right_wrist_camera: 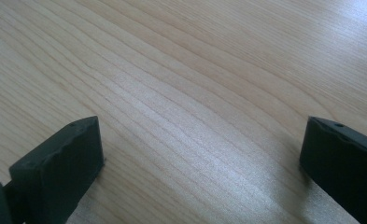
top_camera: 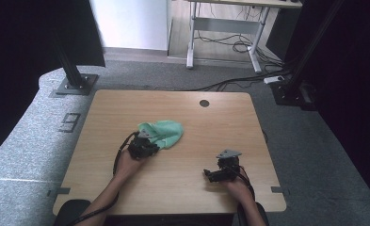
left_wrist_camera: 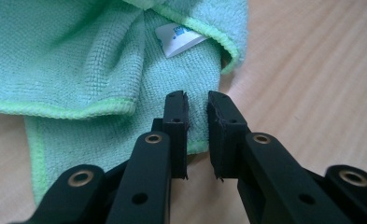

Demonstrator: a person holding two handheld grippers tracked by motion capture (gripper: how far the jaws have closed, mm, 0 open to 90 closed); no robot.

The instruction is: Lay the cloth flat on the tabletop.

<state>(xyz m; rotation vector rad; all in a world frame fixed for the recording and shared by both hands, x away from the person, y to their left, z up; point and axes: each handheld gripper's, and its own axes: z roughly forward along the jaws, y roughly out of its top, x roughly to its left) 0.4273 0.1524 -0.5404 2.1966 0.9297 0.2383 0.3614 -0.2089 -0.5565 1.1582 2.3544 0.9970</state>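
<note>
Your left tongs sit at the near edge of the green cloth, their jaws drawn close with only a narrow gap between them. The cloth's hem runs across that gap, but I cannot tell whether the jaws actually pinch it or just hover over it. From the way you have come in low at a corner rather than over the bunched middle, I judge you mean to take the hem, which is the easiest part to lift or drag. The cloth lies crumpled a little left of the desk's middle, folded over itself, with its white label turned up. Your right tongs rest well apart from it, near the front right of the desk, jaws spread wide over bare wood and holding nothing; that looks like a waiting position, out of the left hand's way. By count: one cloth, one label, two tongs, and one dark round hole near the desk's far edge.
</note>
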